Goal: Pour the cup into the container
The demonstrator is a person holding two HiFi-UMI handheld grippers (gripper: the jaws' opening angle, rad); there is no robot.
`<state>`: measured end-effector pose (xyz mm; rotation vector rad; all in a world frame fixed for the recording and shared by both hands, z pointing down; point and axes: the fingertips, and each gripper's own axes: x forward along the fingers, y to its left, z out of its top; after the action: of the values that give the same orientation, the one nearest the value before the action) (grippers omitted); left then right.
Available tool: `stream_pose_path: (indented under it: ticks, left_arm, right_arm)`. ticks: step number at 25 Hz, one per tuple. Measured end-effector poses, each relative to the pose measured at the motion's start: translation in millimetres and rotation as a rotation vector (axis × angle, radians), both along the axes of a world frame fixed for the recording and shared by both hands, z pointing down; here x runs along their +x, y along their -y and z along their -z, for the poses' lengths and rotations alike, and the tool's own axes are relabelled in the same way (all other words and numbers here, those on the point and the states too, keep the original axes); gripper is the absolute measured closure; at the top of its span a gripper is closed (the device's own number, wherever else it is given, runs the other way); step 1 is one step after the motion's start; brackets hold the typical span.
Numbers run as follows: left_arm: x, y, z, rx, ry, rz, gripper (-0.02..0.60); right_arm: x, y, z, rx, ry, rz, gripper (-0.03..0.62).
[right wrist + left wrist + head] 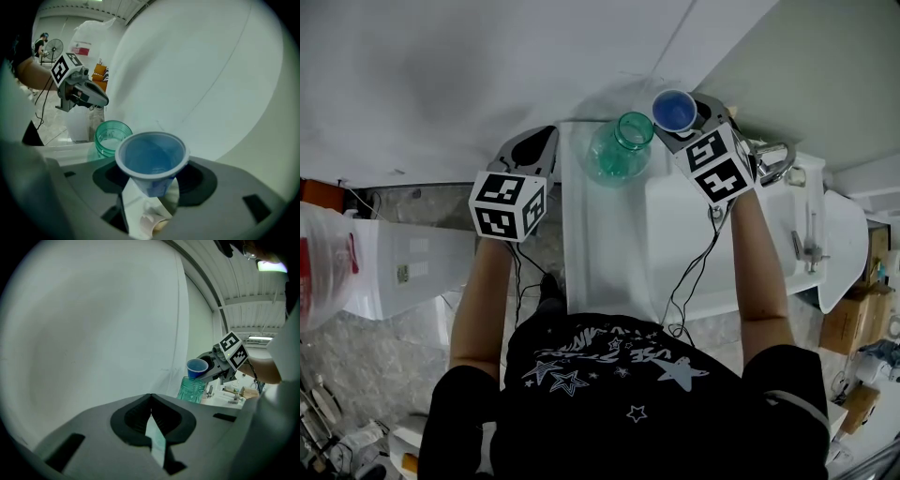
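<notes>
Where lettering occurs, none of it can be read.

Item 1: right tongs (686,120), clenched on a small blue cup (151,159) with a pale rim. The cup is gripped low on its wall, with its open mouth facing the camera on those tongs. No print shows on it, and its contents cannot be made out.

Item 2: green see-through container (619,150) with a ribbed neck, an open mouth and no visible label. It stands upright on the white surface (609,253). The cup hangs close above its rim and to one side of it. Whether the two touch cannot be told.

Item 3: left tongs (151,398), tips closed together with nothing gripped. They are held on the container's other side, apart from it and just off the surface's left edge.

Item 4: left marker cube (508,204) and right marker cube (719,164). Both carry black-and-white square codes and no words.

Item 5: black shirt (619,375) with white stars and a band of stylised lettering. The lettering is seen upside down and is illegible.

Item 6: white bag (323,267) at the far left of the head view. It bears a red patch whose wording is too small to read.
</notes>
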<state>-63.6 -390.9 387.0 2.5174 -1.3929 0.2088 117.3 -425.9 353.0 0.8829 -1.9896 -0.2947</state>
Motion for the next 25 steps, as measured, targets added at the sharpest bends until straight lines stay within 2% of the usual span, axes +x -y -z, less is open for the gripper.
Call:
stream_pose_path:
  ticks: [25]
  left_arm:
    - [5.8,-1.1,1.1,-0.001,-0.025,-0.009,0.571]
  right_arm:
    - [-4.8,-1.8,8.8,0.078,-0.18,0.014,0.309]
